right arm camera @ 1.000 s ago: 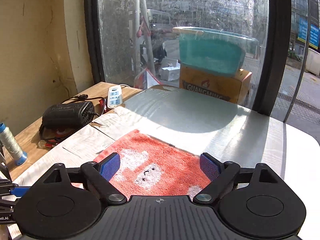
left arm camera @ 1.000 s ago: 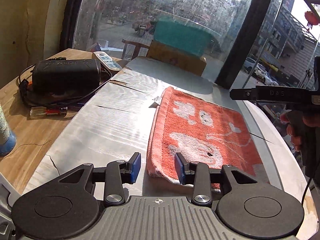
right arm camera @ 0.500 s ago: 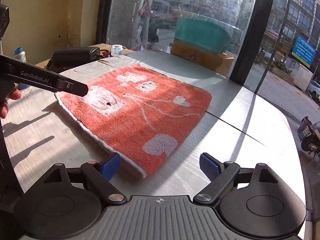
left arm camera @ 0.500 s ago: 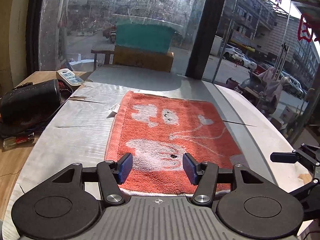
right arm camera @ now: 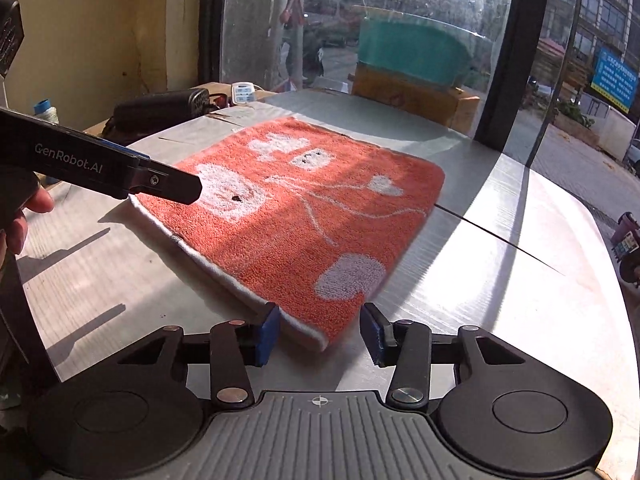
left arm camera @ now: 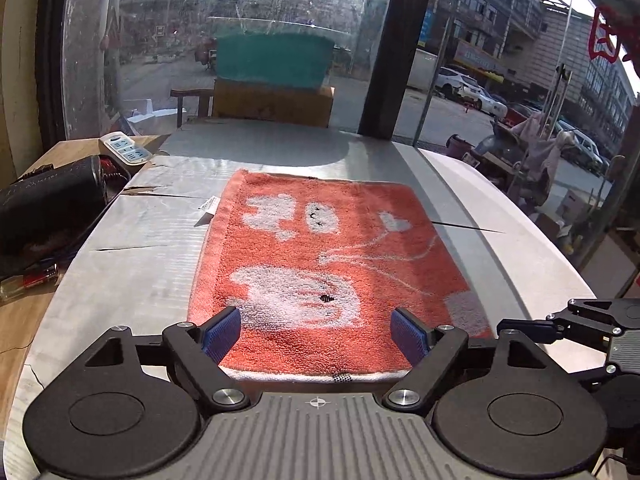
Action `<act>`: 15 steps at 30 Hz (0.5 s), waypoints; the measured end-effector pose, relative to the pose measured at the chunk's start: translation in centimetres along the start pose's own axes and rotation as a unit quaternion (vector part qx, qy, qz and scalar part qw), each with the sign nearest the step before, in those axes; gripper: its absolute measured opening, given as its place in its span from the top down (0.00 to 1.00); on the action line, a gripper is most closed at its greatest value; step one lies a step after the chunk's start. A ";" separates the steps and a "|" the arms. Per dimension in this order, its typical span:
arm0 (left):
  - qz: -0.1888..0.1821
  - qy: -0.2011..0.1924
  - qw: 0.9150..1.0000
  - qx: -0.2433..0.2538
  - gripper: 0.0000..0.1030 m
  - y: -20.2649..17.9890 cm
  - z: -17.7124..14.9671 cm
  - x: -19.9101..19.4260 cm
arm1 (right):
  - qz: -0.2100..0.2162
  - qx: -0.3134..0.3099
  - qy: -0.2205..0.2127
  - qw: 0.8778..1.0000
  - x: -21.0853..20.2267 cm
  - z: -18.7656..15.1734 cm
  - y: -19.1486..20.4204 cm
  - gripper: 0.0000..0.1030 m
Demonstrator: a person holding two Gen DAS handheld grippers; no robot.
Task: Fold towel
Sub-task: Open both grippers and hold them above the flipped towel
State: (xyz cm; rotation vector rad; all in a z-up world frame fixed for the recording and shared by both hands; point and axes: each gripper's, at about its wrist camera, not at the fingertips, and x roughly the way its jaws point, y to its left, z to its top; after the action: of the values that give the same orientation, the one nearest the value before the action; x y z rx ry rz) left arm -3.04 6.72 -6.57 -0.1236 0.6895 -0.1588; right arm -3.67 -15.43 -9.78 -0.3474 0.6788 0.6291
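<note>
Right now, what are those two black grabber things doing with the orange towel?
A person is holding a grabber in each hand to fold the orange towel, which lies flat on the silvery table. The right gripper sits at the towel's near corner, and its jaws are closing around it, though the pads are not pinching it yet. The left gripper hangs over the near edge with its jaws opening, gripping nothing. No fold has started at this moment.
</note>
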 end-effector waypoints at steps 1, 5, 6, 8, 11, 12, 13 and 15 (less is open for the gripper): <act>0.001 0.004 1.000 0.002 0.19 -0.1 0.0 0.0 | 0.002 0.003 0.004 1.000 0.1 -0.1 0.1 0.56; 0.009 0.027 0.999 0.027 0.19 -0.6 0.1 0.6 | 0.006 0.019 0.007 1.000 0.1 -0.5 0.1 0.56; 0.013 0.033 0.999 0.032 0.19 -0.7 0.1 0.7 | 0.009 0.022 0.008 1.000 0.1 -0.6 0.0 0.56; 0.018 0.044 0.998 0.045 0.19 -1.0 -0.1 1.1 | 0.011 0.026 0.011 1.000 0.1 -0.6 0.0 0.55; 0.020 0.057 0.997 0.049 0.19 -1.1 -0.3 1.4 | 0.012 0.040 0.018 0.999 0.1 -0.6 -0.3 0.51; 0.022 0.059 0.997 0.051 0.19 -1.1 -0.3 1.5 | 0.010 0.043 0.019 0.999 0.1 -0.5 -0.3 0.49; 0.023 0.061 0.996 0.053 0.19 -1.1 -0.4 1.5 | 0.006 0.044 0.020 0.999 0.1 -0.6 -0.3 0.40; 0.024 0.064 0.996 0.055 0.19 -1.1 -0.5 1.5 | -0.008 0.046 0.024 0.999 0.2 -0.7 -0.3 0.21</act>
State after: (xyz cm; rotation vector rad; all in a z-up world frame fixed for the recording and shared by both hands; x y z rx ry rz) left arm -2.31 5.32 -7.74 0.0092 0.8090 -0.1585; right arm -3.70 -15.87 -10.44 -0.2826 0.7487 0.5725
